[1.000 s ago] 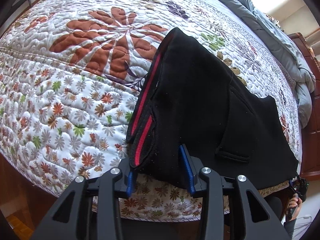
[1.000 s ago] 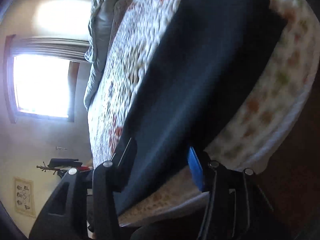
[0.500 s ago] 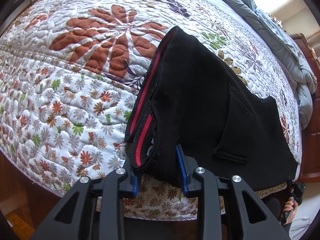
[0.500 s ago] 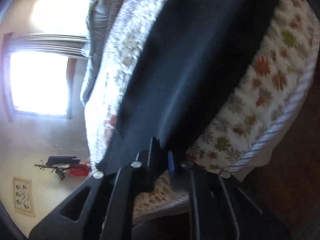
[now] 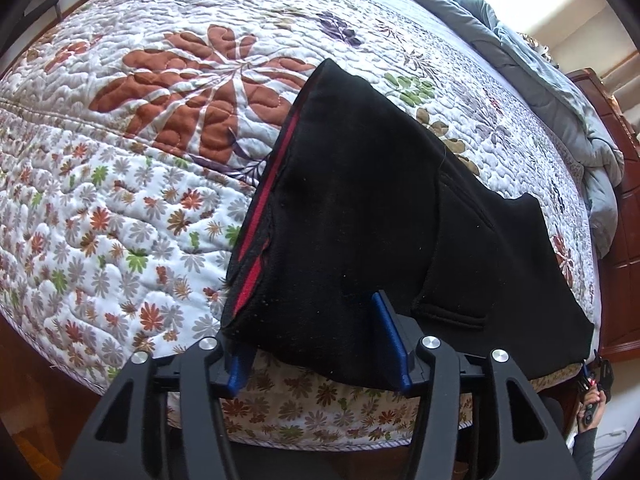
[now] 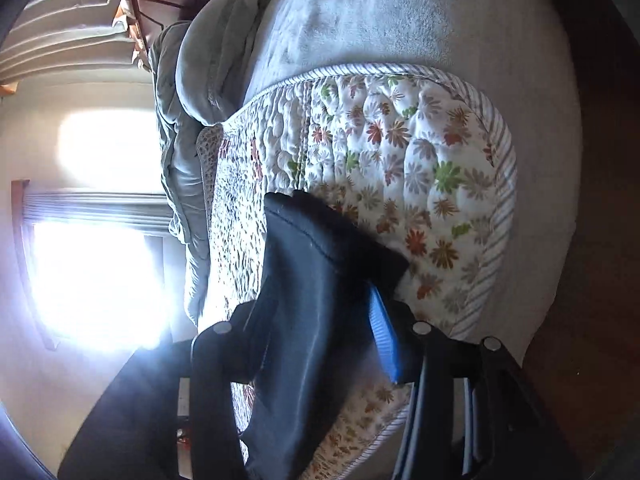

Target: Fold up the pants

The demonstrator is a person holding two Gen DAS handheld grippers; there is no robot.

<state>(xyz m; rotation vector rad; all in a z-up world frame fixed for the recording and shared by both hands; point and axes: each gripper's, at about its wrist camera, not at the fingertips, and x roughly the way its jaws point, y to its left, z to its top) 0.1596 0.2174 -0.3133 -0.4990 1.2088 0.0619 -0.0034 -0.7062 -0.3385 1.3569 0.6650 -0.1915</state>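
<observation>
The black pants [image 5: 372, 216] lay spread on the floral quilt [image 5: 120, 184] near the bed's near edge, waistband with its red stripe [image 5: 260, 236] to the left in the left wrist view, legs running off toward the right. They looked soft, limp and fairly thick — a fleece-like knit that would drape and sag from any held point, light enough for 1 gripper yet likely to slide or bunch if pulled across the quilting. The waistband corner and the hem seemed the firmest places to take hold, since the doubled seams would give the pads something to bite.

The left gripper [image 5: 320, 340] pointed steeply down at the waist end; its jaws had just been opening and stood about half apart, straddling the cloth, the right pad clear of it, so it did not appear to grip. The right gripper [image 6: 320, 332] was tipped on its side and angled shallowly over the bed corner, the hem end [image 6: 320, 232] lying between its 2 fingers [image 6: 384, 336]. Its jaws had also just been opening; the blue pad seemed off the fabric, though the dark far finger was hard to read.
</observation>
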